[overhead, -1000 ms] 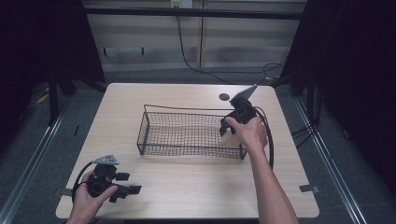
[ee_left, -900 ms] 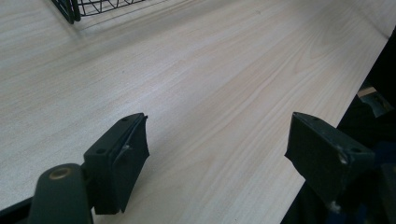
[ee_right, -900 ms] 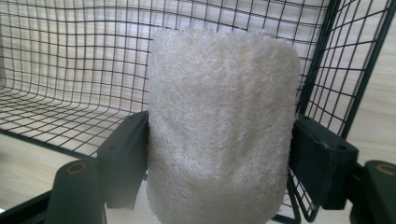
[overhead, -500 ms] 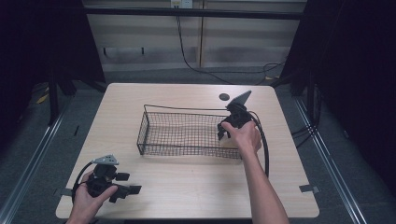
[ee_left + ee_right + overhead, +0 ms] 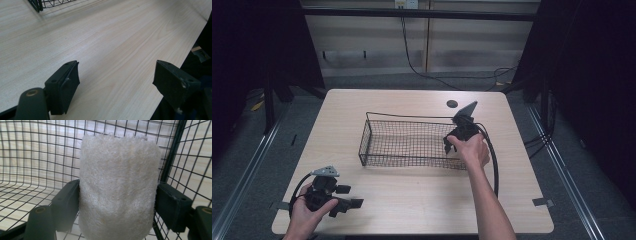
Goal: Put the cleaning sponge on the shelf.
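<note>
A black wire basket [image 5: 412, 142] stands in the middle of the pale wooden table [image 5: 412, 190]. My right gripper [image 5: 456, 141] dips into the basket's right end. In the right gripper view it [image 5: 117, 205] is shut on a white fluffy pad [image 5: 117, 185], held upright between the jaws, with the basket mesh [image 5: 37, 157] all around. My left gripper [image 5: 346, 202] rests near the table's front left corner, held by a hand. In the left gripper view it [image 5: 115, 82] is open with nothing between its jaws, over bare wood, and a basket corner [image 5: 42, 3] shows far off.
A small dark round disc [image 5: 452, 104] lies on the table behind the basket. A black cable [image 5: 492, 155] loops from the right gripper past the forearm. A tape strip [image 5: 543, 202] marks the front right edge. The table's edge [image 5: 192, 37] runs close beside the left gripper.
The right hand has moved left and lower, bringing its gripper with the white pad deeper into the basket's right end. The left gripper has stayed in place.
</note>
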`<state>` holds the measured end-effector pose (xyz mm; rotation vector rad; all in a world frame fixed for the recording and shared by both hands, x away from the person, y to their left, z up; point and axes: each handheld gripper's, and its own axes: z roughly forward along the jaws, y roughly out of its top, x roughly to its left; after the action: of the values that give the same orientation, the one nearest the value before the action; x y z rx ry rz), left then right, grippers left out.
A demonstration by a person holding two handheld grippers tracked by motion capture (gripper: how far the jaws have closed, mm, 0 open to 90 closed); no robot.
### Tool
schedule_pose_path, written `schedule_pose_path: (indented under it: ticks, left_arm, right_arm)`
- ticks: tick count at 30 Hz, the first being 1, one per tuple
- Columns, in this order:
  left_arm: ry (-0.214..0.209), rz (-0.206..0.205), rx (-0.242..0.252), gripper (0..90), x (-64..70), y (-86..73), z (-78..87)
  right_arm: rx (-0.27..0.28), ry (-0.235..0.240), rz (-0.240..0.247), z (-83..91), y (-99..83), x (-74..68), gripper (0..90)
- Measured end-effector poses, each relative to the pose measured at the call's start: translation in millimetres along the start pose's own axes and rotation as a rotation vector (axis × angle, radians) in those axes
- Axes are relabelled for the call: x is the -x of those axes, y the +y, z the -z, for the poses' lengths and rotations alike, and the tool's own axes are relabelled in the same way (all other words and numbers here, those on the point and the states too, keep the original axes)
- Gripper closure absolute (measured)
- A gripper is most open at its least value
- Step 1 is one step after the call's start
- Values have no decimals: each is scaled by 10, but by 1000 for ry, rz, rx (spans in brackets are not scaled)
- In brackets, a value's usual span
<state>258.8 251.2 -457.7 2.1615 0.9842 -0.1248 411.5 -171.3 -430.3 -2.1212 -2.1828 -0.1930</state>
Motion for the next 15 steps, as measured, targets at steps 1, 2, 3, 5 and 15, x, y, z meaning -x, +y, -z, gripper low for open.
schedule_pose_path:
  ticks: [1,2,3,5,15]
  left_arm:
    - [-1,1,1,203,0,0,1]
    - [-5,3,1,203,1,0,3]
    - [-7,2,3,203,2,0,4]
    - [-5,0,4,203,-1,-1,2]
    - [-4,-1,-3,203,3,0,4]
  right_arm:
    - [-1,-4,2,-12,-1,-2,257]
    - [-4,-5,-3,-27,1,-1,257]
    - [-3,-5,-7,-48,-3,8,257]
    - [-2,-20,-24,-90,-8,35,256]
    - [-1,-1,-18,-95,-26,41,253]
